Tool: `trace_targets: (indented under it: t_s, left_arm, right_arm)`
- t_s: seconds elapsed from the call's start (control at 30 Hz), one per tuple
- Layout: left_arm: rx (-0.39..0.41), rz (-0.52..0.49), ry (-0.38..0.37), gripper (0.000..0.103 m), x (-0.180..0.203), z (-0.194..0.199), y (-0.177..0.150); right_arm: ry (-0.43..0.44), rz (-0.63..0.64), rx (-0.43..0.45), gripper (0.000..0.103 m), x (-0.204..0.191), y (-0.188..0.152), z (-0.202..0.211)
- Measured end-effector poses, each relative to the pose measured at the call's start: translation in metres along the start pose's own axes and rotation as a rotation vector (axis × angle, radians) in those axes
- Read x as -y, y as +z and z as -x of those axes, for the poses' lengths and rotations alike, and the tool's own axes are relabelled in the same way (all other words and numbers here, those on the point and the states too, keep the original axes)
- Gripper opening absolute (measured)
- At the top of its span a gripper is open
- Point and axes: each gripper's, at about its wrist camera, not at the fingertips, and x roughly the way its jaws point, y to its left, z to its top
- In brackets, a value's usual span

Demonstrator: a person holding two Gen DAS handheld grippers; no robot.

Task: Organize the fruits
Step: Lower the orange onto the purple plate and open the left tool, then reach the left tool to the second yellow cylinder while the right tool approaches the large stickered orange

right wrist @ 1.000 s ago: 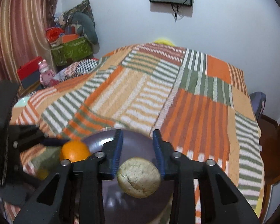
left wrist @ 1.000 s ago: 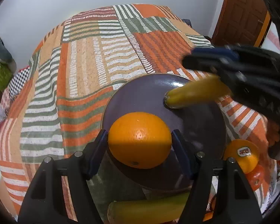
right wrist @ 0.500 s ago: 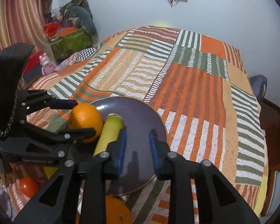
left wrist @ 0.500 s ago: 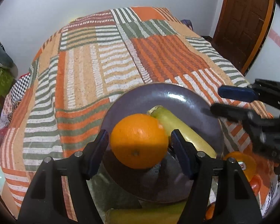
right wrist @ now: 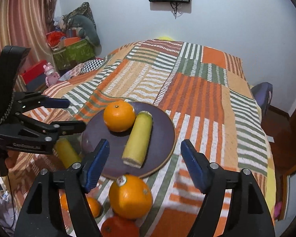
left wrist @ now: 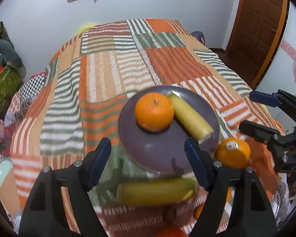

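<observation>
A dark purple plate [left wrist: 159, 154] [right wrist: 163, 130] lies on the striped bedspread. On it sit an orange [left wrist: 154, 111] [right wrist: 119, 116] and a cut yellow banana piece [left wrist: 190, 120] [right wrist: 138, 139], side by side. My left gripper [left wrist: 148, 162] is open and empty, just short of the plate. My right gripper [right wrist: 145, 160] is open and empty, over the plate's near edge. A stickered orange [left wrist: 233, 153] [right wrist: 130, 196] lies off the plate beside it. Another banana piece [left wrist: 155, 191] [right wrist: 67, 154] lies on the bedspread near the plate.
More oranges [right wrist: 93, 206] and a reddish fruit [right wrist: 119, 228] lie at the bed's near edge. The bedspread [left wrist: 116, 69] stretches far beyond the plate. A green box [right wrist: 74, 53] and a pink toy [right wrist: 51, 73] stand left of the bed; a wooden door [left wrist: 262, 23] is right.
My left gripper let go of the orange onto the plate and drew back, open. My right gripper left the banana piece on the plate, opened wider and drew back.
</observation>
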Motion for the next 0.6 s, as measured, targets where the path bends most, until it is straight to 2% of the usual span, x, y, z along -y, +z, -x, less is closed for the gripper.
trace_targets:
  t_s: [0.23,0.47,0.6]
  left_arm:
    - [-0.072,0.031,-0.02,0.086,0.002,0.004,-0.038]
    - [-0.144,0.023,-0.046,0.089,0.024,-0.017,-0.063]
    - [-0.116,0.003,0.032,0.091,0.029,-0.023,-0.063]
  right_arm:
    - [-0.014,0.002,-0.023,0.073,-0.01,-0.024,0.009]
    - [-0.013,-0.011,-0.069,0.073,-0.017,-0.048,0.007]
    - [-0.003,-0.024,-0.101,0.073,-0.017,-0.054,-0.002]
